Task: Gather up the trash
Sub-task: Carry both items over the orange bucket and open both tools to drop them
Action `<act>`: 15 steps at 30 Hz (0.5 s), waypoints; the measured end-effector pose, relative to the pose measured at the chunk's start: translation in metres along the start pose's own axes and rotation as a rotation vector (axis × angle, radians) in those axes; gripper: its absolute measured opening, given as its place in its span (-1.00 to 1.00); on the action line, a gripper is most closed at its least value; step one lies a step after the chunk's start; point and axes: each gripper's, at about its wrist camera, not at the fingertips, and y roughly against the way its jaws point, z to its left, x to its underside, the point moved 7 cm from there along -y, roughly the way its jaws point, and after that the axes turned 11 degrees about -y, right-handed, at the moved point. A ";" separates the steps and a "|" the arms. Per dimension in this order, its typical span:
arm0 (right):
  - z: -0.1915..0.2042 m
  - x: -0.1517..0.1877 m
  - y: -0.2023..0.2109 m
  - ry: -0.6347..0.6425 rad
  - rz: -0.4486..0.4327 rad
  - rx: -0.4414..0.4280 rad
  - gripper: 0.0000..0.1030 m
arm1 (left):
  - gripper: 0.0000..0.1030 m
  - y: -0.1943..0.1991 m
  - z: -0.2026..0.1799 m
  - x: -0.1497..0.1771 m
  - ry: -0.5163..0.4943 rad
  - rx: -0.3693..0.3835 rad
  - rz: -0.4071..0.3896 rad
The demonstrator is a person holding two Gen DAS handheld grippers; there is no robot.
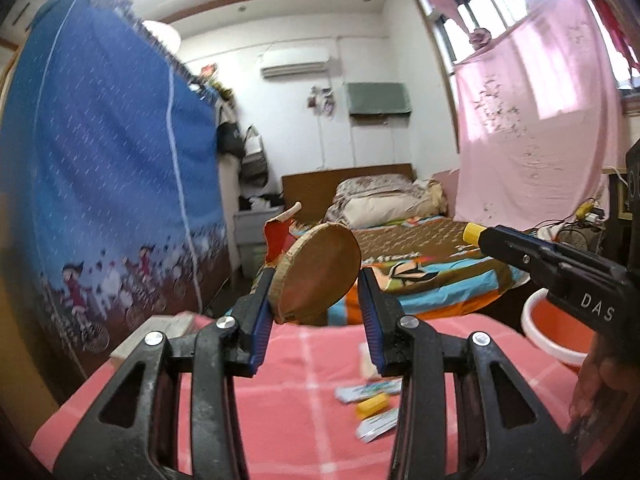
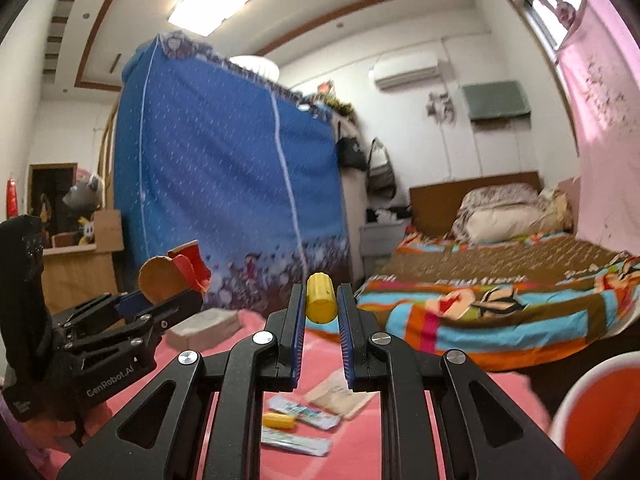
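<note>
My left gripper (image 1: 316, 280) is shut on a crushed paper cup (image 1: 320, 268), whose round brown base faces the camera and whose red wall is torn behind it. It is held up above the pink checked table (image 1: 296, 364). The right wrist view shows the same cup (image 2: 164, 276) in the left gripper (image 2: 160, 300) at the left. My right gripper (image 2: 320, 304) is shut on a small ribbed yellow cap (image 2: 320, 298), also raised over the table. In the left wrist view the right gripper (image 1: 482, 237) reaches in from the right, the yellow cap (image 1: 471, 233) at its tip.
Several wrappers (image 2: 300, 416), a yellow piece (image 2: 278, 420) and a tan packet (image 2: 340, 396) lie on the table. An orange bucket with a white rim (image 2: 596, 412) stands at the right, a grey block (image 2: 204, 326) at the table's far left. Behind are a bed (image 2: 500, 292) and a blue wardrobe (image 2: 224, 176).
</note>
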 end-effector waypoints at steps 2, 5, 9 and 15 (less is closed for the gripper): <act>-0.009 -0.008 0.012 0.002 -0.027 0.018 -0.73 | -0.15 0.002 -0.010 -0.007 -0.014 0.018 -0.021; -0.021 -0.018 0.029 0.006 -0.061 0.051 -0.73 | -0.15 0.002 -0.029 -0.018 -0.030 0.045 -0.048; -0.040 -0.030 0.049 -0.007 -0.094 0.091 -0.73 | -0.15 -0.001 -0.056 -0.030 -0.044 0.094 -0.065; -0.070 -0.039 0.080 -0.025 -0.122 0.164 -0.73 | -0.15 -0.002 -0.097 -0.047 -0.075 0.169 -0.079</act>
